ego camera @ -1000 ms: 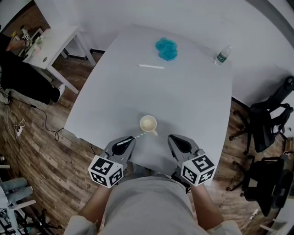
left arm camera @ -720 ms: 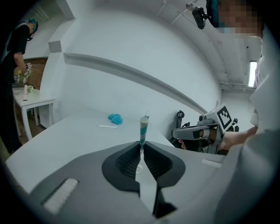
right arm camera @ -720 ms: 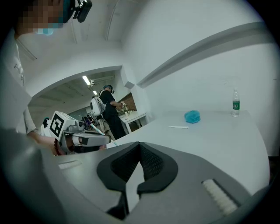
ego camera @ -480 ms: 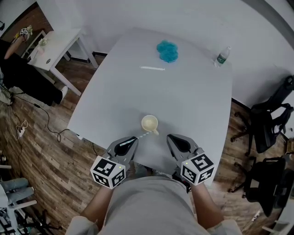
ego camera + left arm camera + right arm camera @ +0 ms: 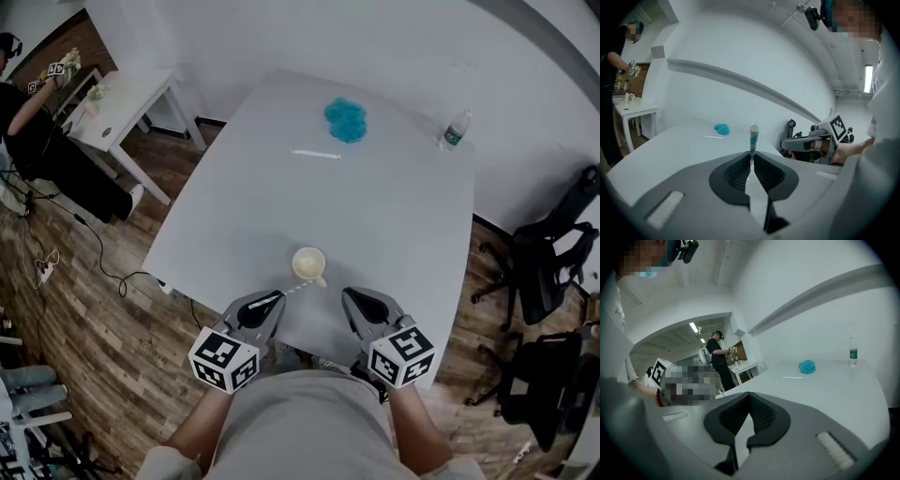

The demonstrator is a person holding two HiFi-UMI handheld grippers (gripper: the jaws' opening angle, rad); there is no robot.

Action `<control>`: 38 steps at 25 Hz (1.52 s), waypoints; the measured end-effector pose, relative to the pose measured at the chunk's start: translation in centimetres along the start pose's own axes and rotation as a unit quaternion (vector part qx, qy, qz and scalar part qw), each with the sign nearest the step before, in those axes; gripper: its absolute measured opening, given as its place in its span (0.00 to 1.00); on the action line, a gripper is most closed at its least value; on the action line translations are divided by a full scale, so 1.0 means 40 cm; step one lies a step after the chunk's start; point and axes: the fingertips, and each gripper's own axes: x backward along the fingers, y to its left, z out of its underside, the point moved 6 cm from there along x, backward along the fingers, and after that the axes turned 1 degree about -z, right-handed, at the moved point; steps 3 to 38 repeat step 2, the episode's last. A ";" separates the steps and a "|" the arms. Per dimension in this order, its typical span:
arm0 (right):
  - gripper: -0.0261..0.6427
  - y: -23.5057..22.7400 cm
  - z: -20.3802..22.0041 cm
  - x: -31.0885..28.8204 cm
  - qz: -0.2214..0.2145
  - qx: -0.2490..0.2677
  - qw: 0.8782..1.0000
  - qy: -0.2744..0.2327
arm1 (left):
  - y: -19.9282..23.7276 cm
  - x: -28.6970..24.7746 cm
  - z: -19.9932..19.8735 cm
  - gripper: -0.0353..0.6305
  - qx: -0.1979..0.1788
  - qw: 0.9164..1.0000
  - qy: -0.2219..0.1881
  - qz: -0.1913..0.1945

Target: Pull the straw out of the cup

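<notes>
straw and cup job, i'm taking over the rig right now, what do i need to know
Left gripper: shut on the striped straw.
Right gripper: shut, empty, just right of the cup.
Cup: upright by the near edge of the table, just ahead of both grippers.
Done: straw gripped. Its tip shows bare in the left gripper view, so it looks out, though close to the rim in the head view.
Left: draw it clear of the cup.
</notes>
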 end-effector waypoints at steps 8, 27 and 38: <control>0.05 0.001 0.000 0.002 0.000 0.000 1.000 0.000 | -0.002 0.002 0.000 0.12 0.000 1.000 0.000 0.000; 0.05 0.001 0.000 0.002 0.000 0.000 1.000 0.000 | -0.002 0.002 0.000 0.12 0.000 1.000 0.000 0.000; 0.05 0.001 0.000 0.002 0.000 0.000 1.000 0.000 | -0.002 0.002 0.000 0.12 0.000 1.000 0.000 0.000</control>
